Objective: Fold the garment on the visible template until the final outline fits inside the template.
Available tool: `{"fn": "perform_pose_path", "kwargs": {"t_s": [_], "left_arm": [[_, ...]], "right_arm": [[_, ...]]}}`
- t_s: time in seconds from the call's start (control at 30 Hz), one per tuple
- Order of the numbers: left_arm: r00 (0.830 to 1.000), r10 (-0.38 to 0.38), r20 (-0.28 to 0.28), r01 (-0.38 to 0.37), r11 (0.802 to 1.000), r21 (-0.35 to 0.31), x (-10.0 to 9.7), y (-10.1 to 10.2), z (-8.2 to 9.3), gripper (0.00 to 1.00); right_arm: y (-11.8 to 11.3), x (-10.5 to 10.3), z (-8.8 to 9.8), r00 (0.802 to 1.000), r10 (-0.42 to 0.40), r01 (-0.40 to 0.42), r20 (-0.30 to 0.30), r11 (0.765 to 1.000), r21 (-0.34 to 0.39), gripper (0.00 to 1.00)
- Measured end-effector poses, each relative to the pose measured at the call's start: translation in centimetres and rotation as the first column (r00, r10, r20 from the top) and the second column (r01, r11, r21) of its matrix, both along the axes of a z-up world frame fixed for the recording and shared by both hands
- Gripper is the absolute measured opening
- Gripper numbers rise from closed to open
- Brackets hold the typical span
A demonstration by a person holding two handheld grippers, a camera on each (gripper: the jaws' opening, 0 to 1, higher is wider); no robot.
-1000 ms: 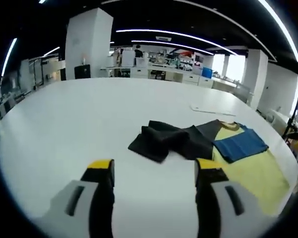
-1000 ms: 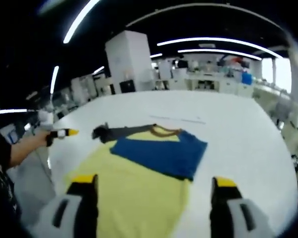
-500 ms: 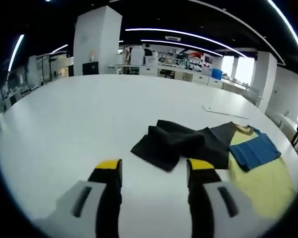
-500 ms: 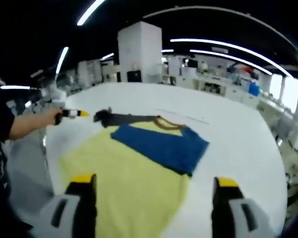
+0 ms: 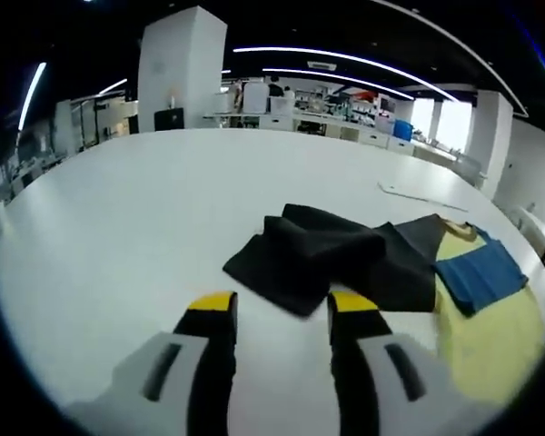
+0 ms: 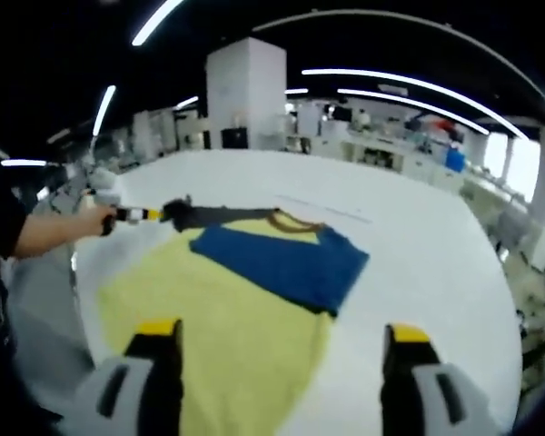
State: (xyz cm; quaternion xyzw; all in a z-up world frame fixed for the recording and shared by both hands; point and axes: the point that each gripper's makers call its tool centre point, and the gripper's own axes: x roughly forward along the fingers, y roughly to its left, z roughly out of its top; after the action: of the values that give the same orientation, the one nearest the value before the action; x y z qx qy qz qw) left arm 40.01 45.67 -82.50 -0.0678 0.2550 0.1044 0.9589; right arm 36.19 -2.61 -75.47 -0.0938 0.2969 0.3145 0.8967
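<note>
Left gripper [image 5: 277,304], jaws narrowed but apart, noses at the black garment's [image 5: 331,259] hem to pinch it; right gripper [image 6: 277,336] gapes wide over the yellow template [image 6: 218,318] beside it.

The left gripper view looks low and close across the table [image 5: 118,209] at the dark garment [image 5: 331,259]; the right gripper view faces the yellow template [image 6: 218,318] from farther back (both share garment and template).
</note>
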Motion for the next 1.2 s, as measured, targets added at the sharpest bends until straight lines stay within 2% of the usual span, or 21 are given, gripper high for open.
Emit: {"fn": "perform_pose_path", "kwargs": {"t_s": [0.1,0.2,0.33,0.5,0.7,0.83,0.97,1.1,1.2], "left_arm": [[1.000,0.007,-0.007,-0.007,1.000,0.006,0.1,-0.2,-0.7,0.34],[1.000,0.010,-0.009,-0.010,1.000,0.007,0.4,-0.5,-0.8,0.30],[1.000,-0.016,-0.021,0.017,0.998,0.054,0.7,-0.8,-0.8,0.23],[1.000,-0.010,-0.029,0.012,0.998,0.063,1.2,-0.8,-1.0,0.20],[0.999,0.012,-0.032,-0.010,0.998,0.061,1.1,-1.3,-0.9,0.15],[0.998,0.061,-0.032,-0.060,0.998,0.033,0.8,-0.8,-1.2,0.14],[0.994,0.104,-0.029,-0.105,0.994,-0.035,0.8,-0.5,-1.5,0.15],[0.992,0.119,-0.034,-0.120,0.992,-0.034,0.8,-0.3,-1.6,0.14],[0.990,0.135,-0.037,-0.137,0.988,-0.066,0.7,-0.5,-1.7,0.08]], "right_arm": [[-0.2,-0.1,-0.2,1.000,-0.007,0.007,-0.002,1.000,-0.005,0.91],[-0.4,-0.1,-0.1,1.000,-0.019,0.019,0.001,1.000,0.003,0.90],[-0.7,-0.3,-0.4,0.999,-0.032,0.032,-0.011,0.999,0.000,0.89],[-1.1,-0.4,-0.6,0.999,-0.044,0.044,-0.026,0.999,0.003,0.89],[-0.6,-0.6,-0.1,1.000,-0.024,0.024,-0.009,1.000,0.005,0.92],[-0.5,-0.8,-0.1,1.000,-0.018,0.019,-0.008,1.000,0.010,0.94],[-0.5,-1.0,-0.3,1.000,-0.016,0.017,-0.015,1.000,0.007,0.95],[-0.5,-1.2,-0.3,1.000,-0.018,0.018,-0.017,1.000,0.002,0.95],[-0.6,-1.1,-0.3,1.000,-0.022,0.022,-0.010,1.000,-0.001,0.95]]}}
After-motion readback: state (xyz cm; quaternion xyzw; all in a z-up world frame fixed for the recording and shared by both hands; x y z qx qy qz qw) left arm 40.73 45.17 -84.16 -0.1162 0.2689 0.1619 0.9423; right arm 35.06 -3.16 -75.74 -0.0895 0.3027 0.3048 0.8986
